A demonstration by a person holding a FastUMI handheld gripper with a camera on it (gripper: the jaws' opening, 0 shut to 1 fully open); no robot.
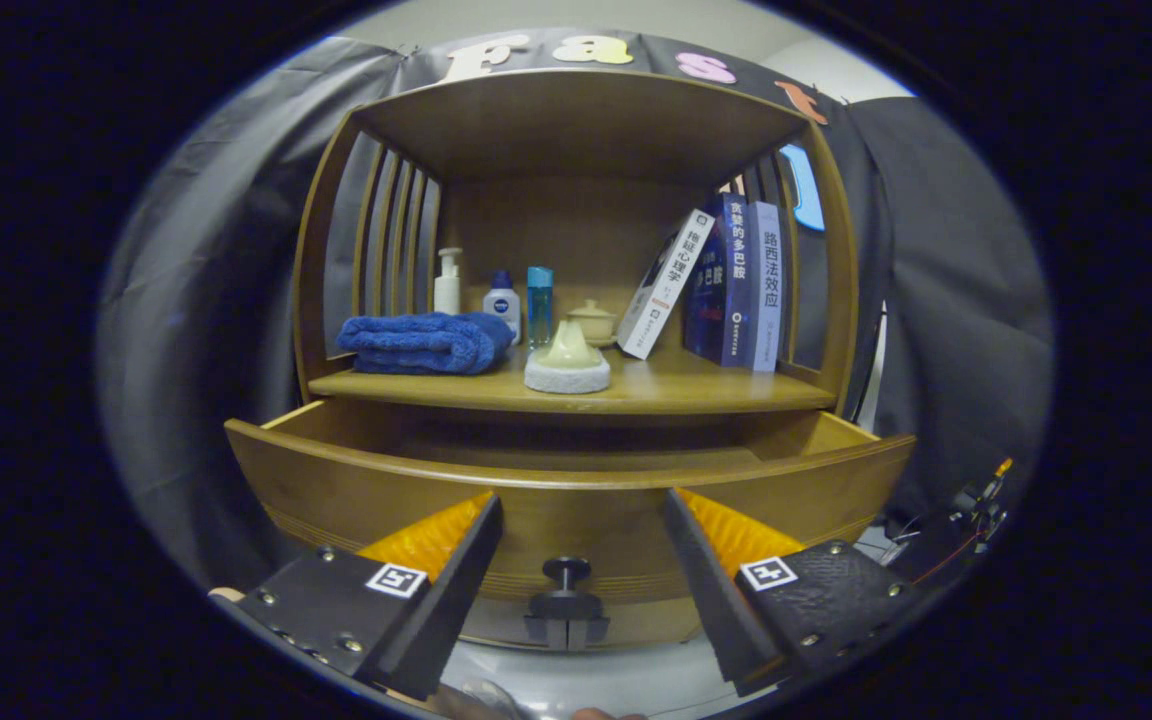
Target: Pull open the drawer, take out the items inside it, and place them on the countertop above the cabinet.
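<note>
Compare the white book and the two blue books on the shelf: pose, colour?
The white book leans, its top tipped toward the blue books, which stand nearly upright. It has a pale spine; theirs are dark blue and lighter blue. It sits nearer the small lidded pot; they sit by the cabinet's slatted side. All rest on the same shelf. The gripper is open before the drawer front.

Tongs [583,510] with ribbed pads, square markers, screws, jaws apart

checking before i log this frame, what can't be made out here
Gripper view:
- Drawer inside: hidden by its own front panel, contents unknown.
- Small pot: partly hidden behind the cone-shaped ornament.
- Knob: the open hand-held gripper straddles it without touching.
</note>
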